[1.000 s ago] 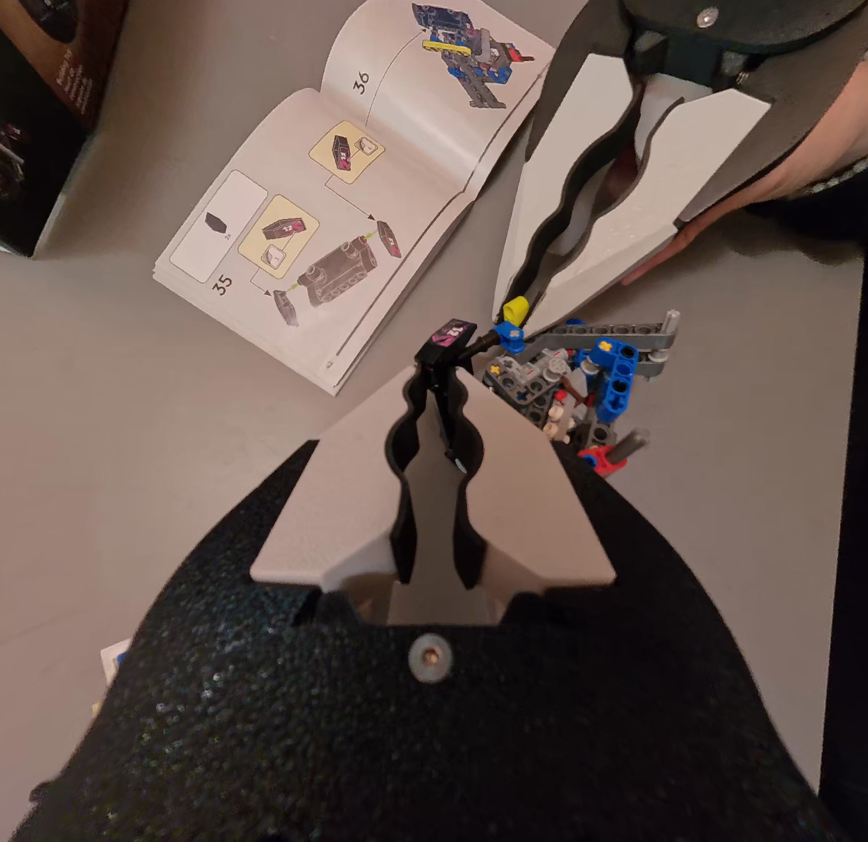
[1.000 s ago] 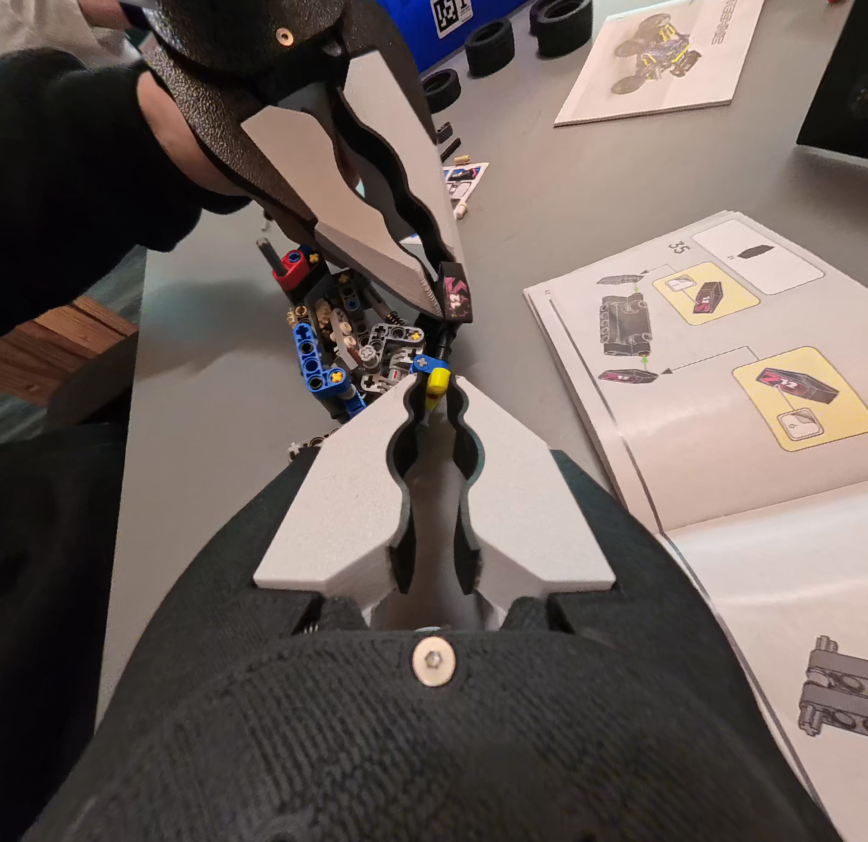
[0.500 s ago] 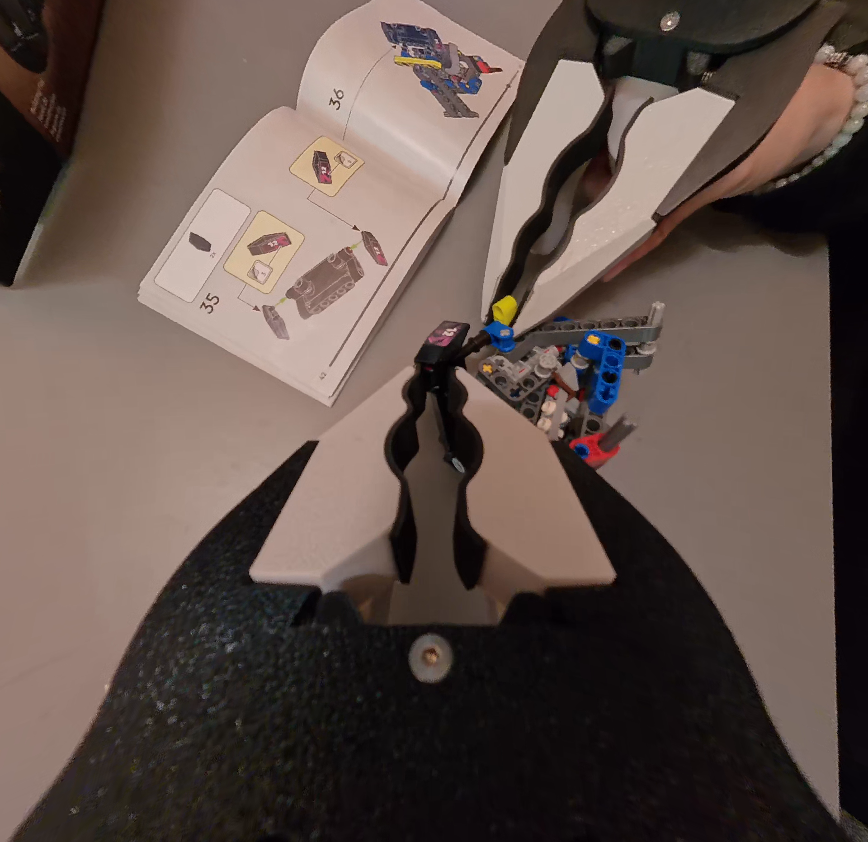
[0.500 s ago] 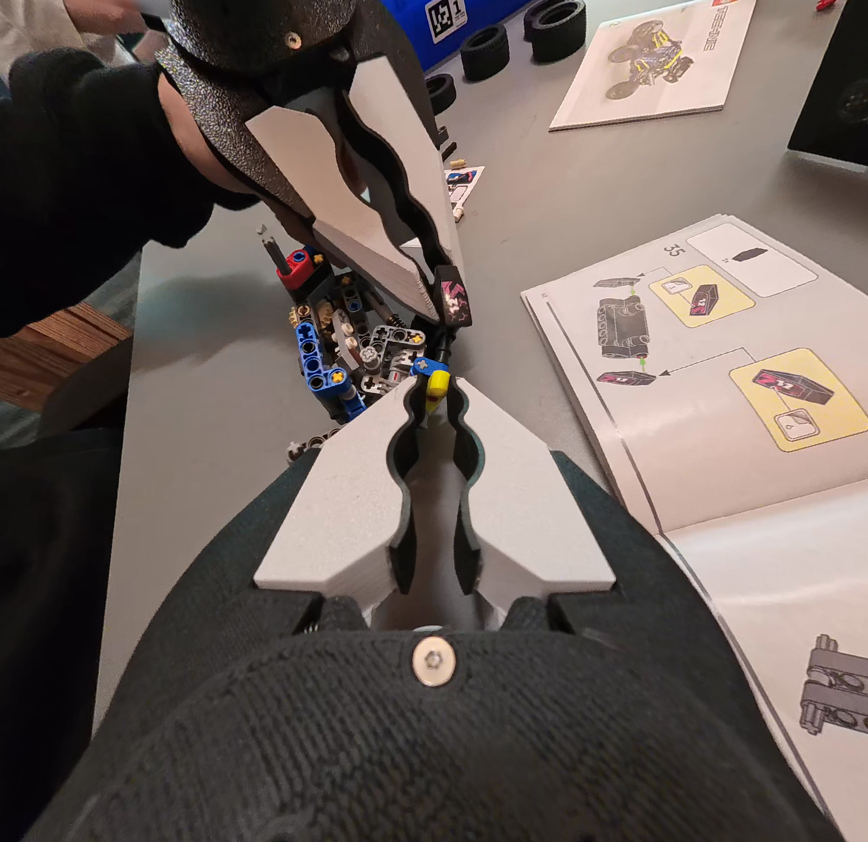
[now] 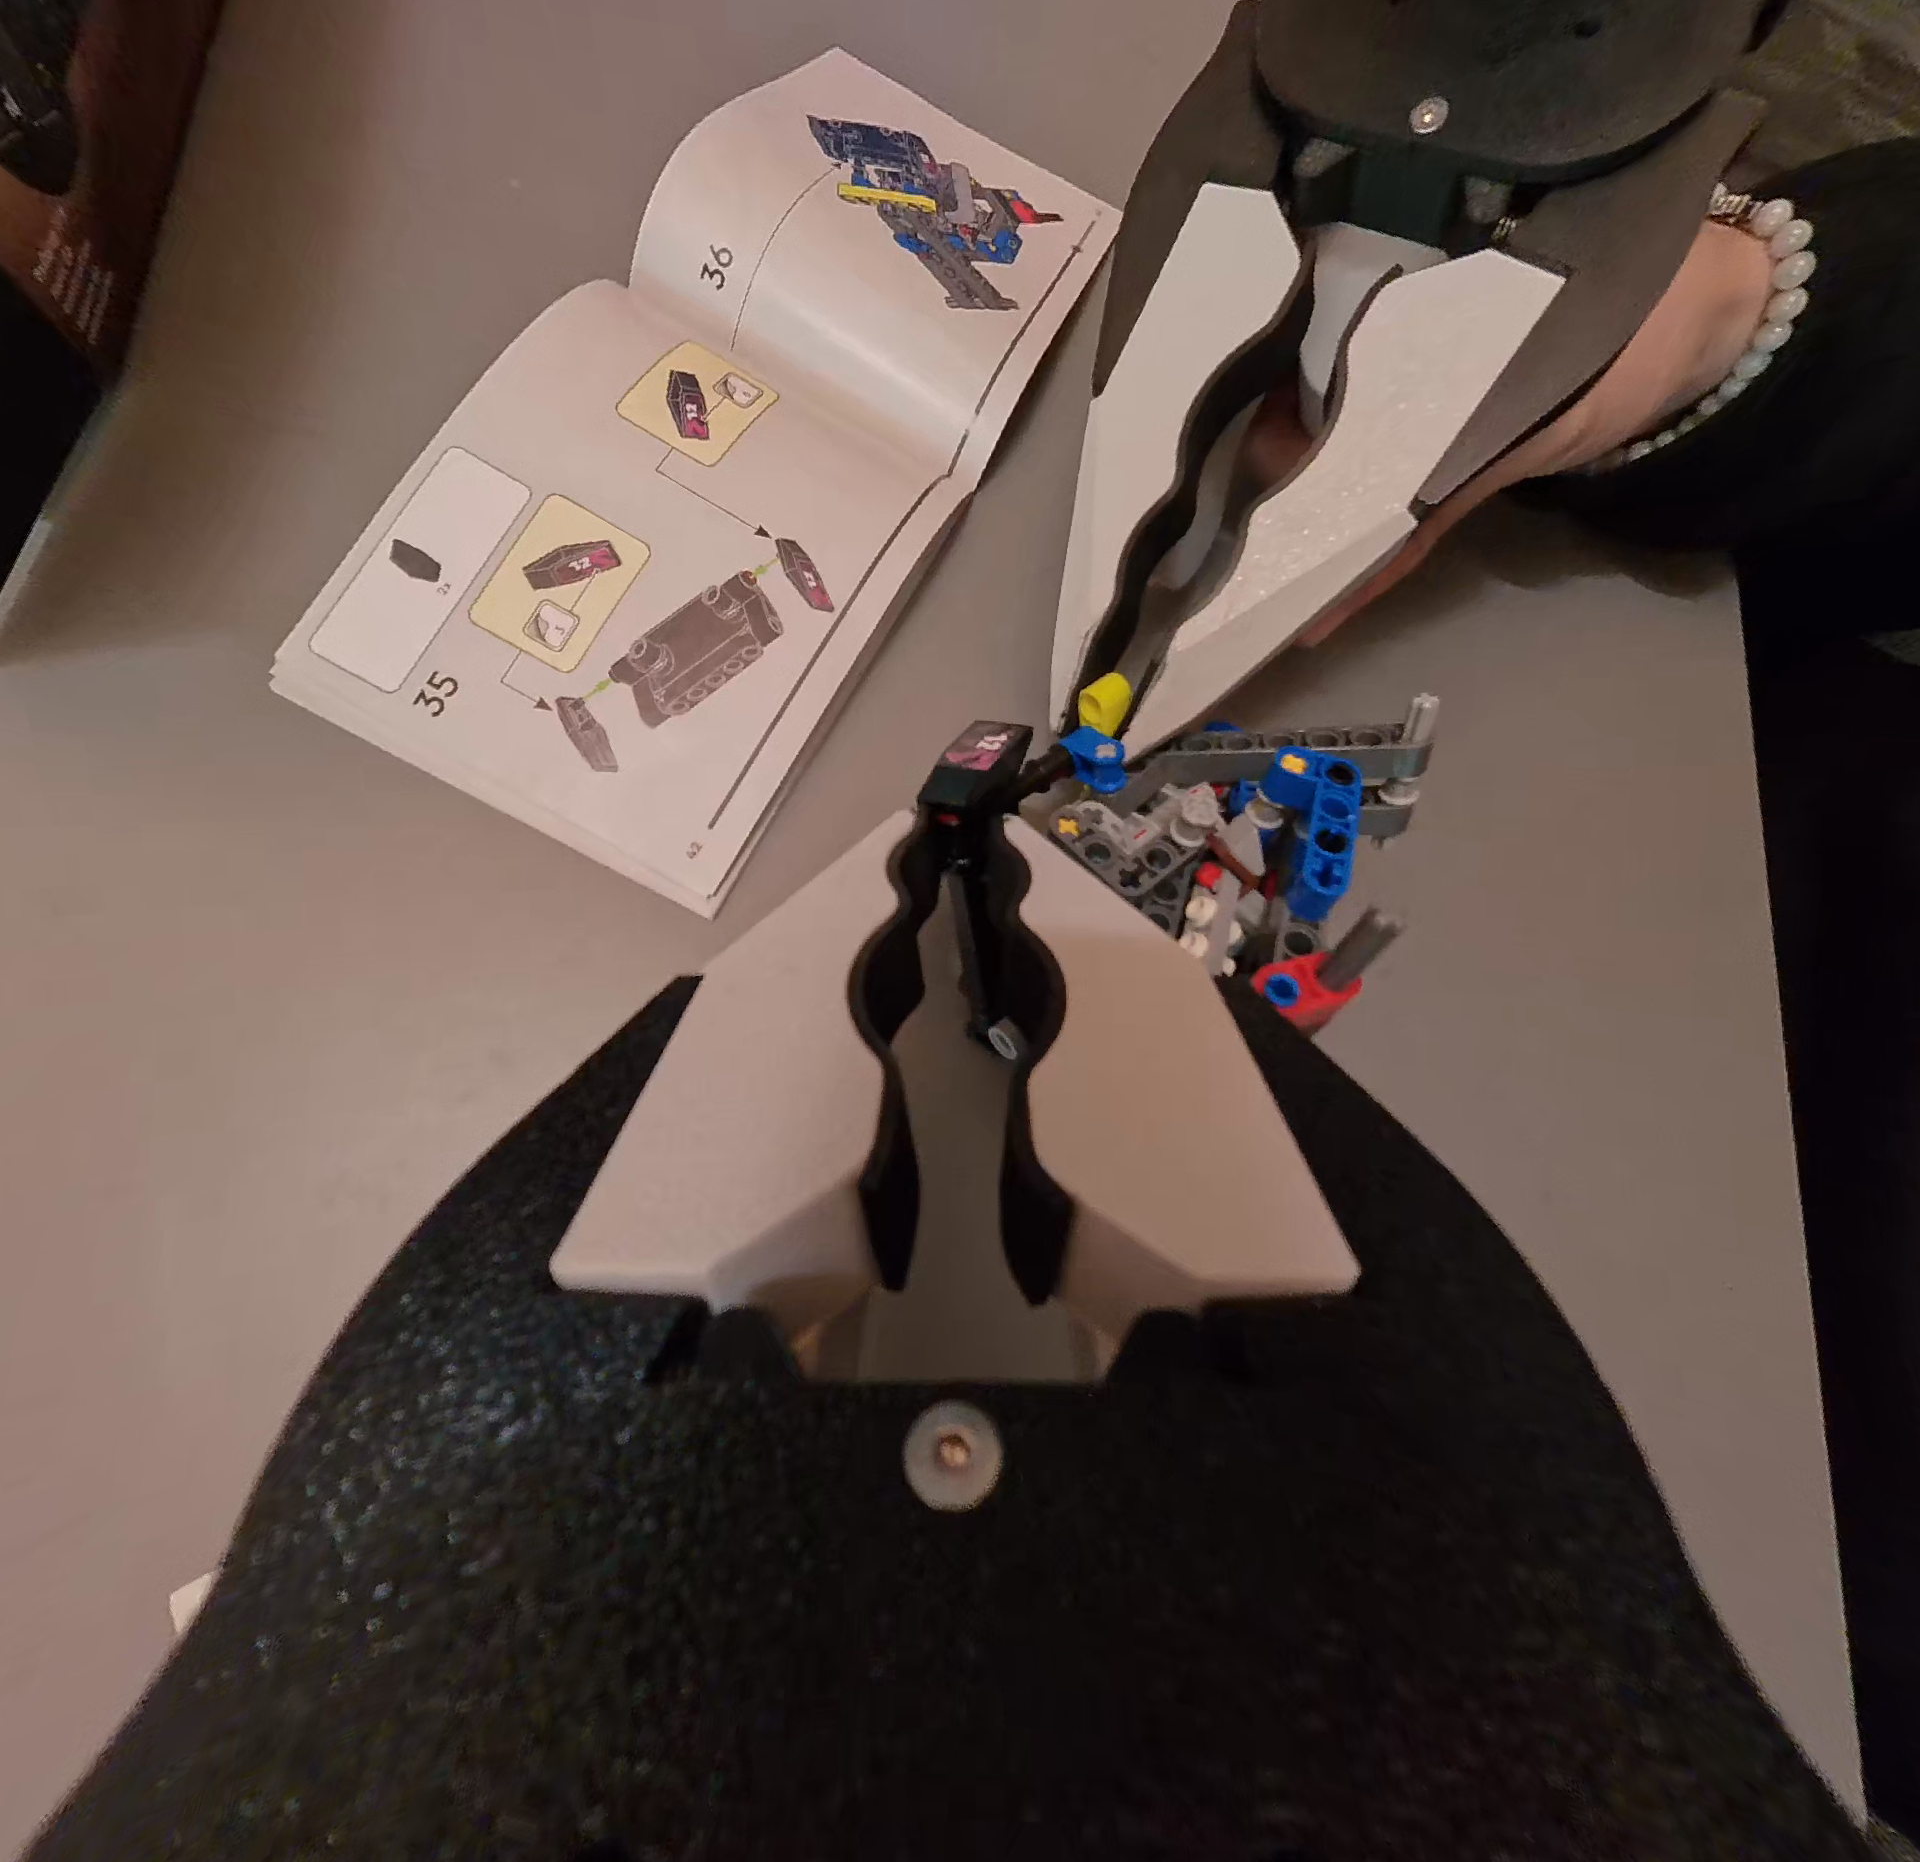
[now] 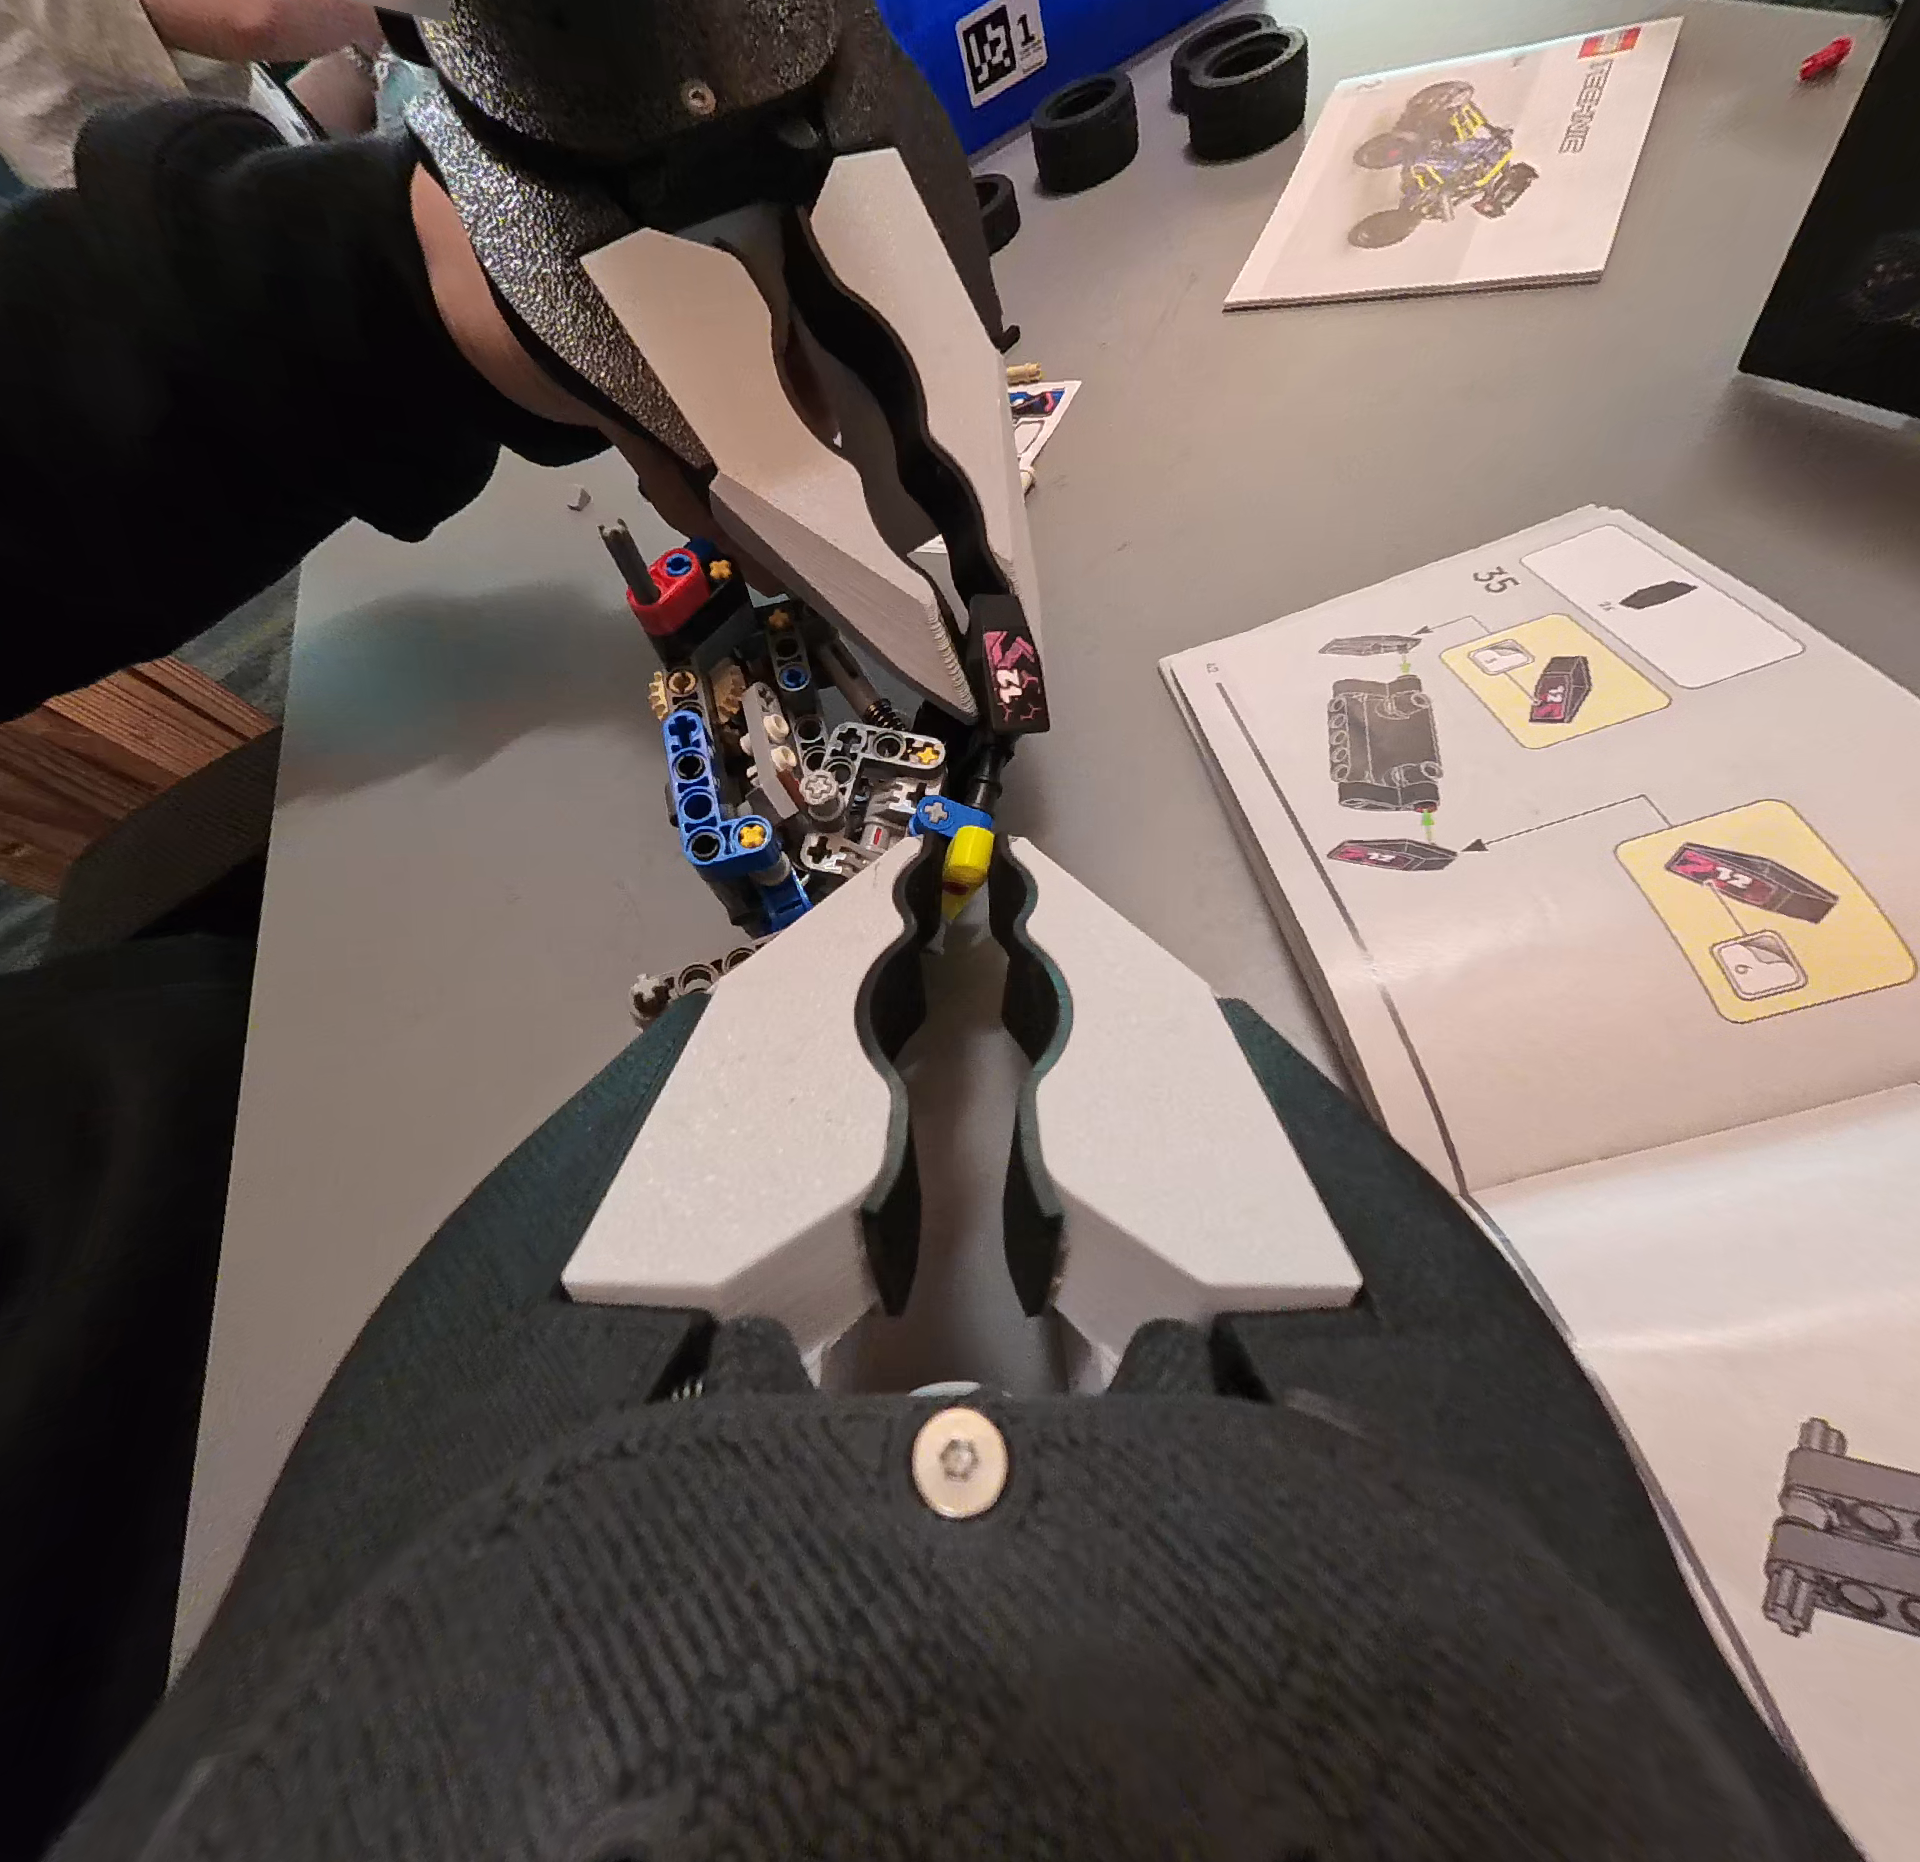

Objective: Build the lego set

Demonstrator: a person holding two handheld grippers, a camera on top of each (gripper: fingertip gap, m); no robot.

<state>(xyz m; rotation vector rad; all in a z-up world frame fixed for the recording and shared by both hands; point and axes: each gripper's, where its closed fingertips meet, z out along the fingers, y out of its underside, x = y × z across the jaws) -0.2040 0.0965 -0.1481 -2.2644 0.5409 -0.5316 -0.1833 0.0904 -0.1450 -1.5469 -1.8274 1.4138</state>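
Lighting: soft, even, indoor, moderately bright. Shadows: diffuse, cast on the grey table [image 6: 436, 877] at left of the right wrist view. Glare: mild on the open booklet [image 5: 665, 482] pages. Distortion: strong wide-angle bending at frame edges. Blur: corners soft.

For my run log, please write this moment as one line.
left hand-held gripper: shut on black stickered piece | right hand-held gripper: shut on yellow connector | both at brick assembly | open instruction booklet beside
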